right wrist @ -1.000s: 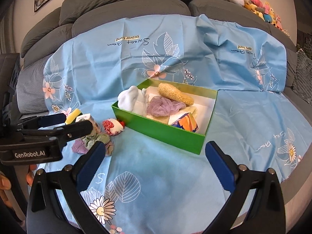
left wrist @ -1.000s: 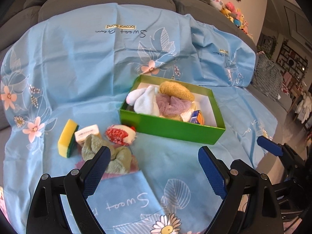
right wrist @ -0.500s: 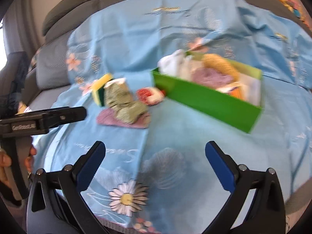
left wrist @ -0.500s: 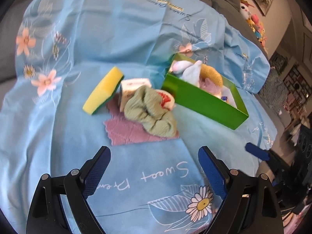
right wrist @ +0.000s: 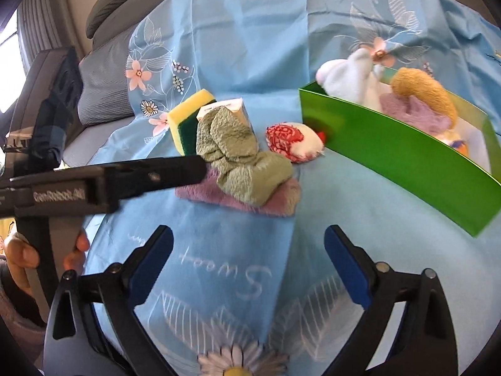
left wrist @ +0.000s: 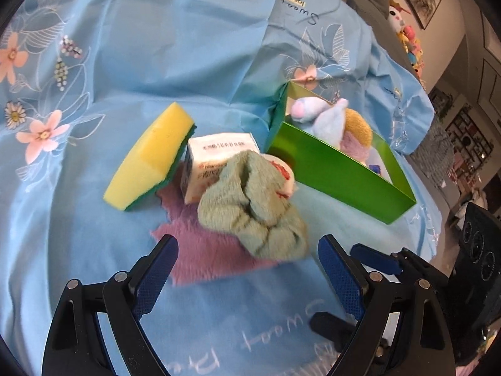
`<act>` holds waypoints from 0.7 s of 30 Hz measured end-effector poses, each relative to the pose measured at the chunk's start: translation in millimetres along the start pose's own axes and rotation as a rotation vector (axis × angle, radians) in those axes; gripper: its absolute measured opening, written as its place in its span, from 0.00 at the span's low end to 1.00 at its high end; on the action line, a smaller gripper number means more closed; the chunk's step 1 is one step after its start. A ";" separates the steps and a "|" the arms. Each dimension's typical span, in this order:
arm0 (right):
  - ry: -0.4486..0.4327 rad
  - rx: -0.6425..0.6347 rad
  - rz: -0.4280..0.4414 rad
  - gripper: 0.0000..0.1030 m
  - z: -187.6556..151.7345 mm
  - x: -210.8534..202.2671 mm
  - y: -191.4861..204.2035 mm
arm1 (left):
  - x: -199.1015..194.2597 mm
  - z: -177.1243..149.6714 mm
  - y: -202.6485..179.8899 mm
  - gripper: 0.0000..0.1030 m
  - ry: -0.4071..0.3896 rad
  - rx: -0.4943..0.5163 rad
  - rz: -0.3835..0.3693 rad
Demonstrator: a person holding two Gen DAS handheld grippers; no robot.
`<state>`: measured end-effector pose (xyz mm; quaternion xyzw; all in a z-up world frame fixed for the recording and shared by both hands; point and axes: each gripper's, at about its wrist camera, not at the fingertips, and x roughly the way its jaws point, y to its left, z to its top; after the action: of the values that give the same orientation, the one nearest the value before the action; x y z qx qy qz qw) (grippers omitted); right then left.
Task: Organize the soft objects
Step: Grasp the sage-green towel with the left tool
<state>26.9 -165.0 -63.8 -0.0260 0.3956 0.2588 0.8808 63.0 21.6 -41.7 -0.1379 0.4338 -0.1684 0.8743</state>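
Note:
A crumpled green cloth (left wrist: 253, 206) (right wrist: 241, 159) lies on a flat purple cloth (left wrist: 206, 250) (right wrist: 244, 197). Behind it are a yellow-green sponge (left wrist: 150, 156) (right wrist: 184, 119), a white tissue pack (left wrist: 213, 163) (right wrist: 225, 109) and a red-white soft toy (right wrist: 294, 141) (left wrist: 283, 172). The green box (left wrist: 338, 175) (right wrist: 397, 159) on the right holds a white plush, an orange plush and a purple cloth. My left gripper (left wrist: 247, 279) hangs open just short of the green cloth. My right gripper (right wrist: 249, 266) is open over bare sheet, its jaws closing a little with nothing between them.
A light blue floral sheet (left wrist: 156, 47) (right wrist: 250, 31) covers the grey sofa. In the right wrist view the left gripper's arm and the hand holding it (right wrist: 18, 253) cross the left side. Plush toys (left wrist: 407, 34) sit on the sofa back; a black device (left wrist: 476, 250) stands at far right.
Both grippers have come down and in toward the pile of cloths left of the box, which now looks much larger. The box has slid to the right of both views.

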 end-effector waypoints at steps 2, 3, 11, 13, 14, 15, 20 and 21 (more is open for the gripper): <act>0.003 0.001 -0.001 0.85 6.4 9.1 -0.6 | 9.4 5.9 5.1 0.89 0.010 -0.012 -0.005; 0.005 0.004 0.000 0.83 9.6 13.8 -1.5 | 12.0 7.8 6.4 0.87 0.010 -0.016 -0.008; 0.046 -0.006 0.011 0.54 22.1 43.0 -2.0 | 26.1 16.6 16.0 0.59 0.029 -0.021 -0.047; 0.049 -0.022 0.010 0.53 22.8 46.6 0.2 | 30.1 17.6 16.7 0.49 0.041 -0.022 -0.061; 0.051 -0.027 0.006 0.49 22.9 48.0 0.9 | 30.9 17.2 16.5 0.45 0.043 -0.018 -0.065; 0.050 -0.031 0.005 0.42 23.3 48.8 0.9 | 30.7 16.5 15.6 0.38 0.043 -0.013 -0.067; 0.037 -0.047 0.028 0.15 23.5 47.0 3.3 | 23.9 16.8 9.5 0.16 0.023 -0.012 -0.091; 0.031 -0.048 0.035 0.12 23.5 45.3 3.7 | 21.6 17.0 8.4 0.16 0.018 -0.017 -0.095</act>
<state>66.2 -136.2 -79.2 -0.0442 0.4033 0.2834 0.8690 90.4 21.9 -50.3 -0.1640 0.4362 -0.2072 0.8602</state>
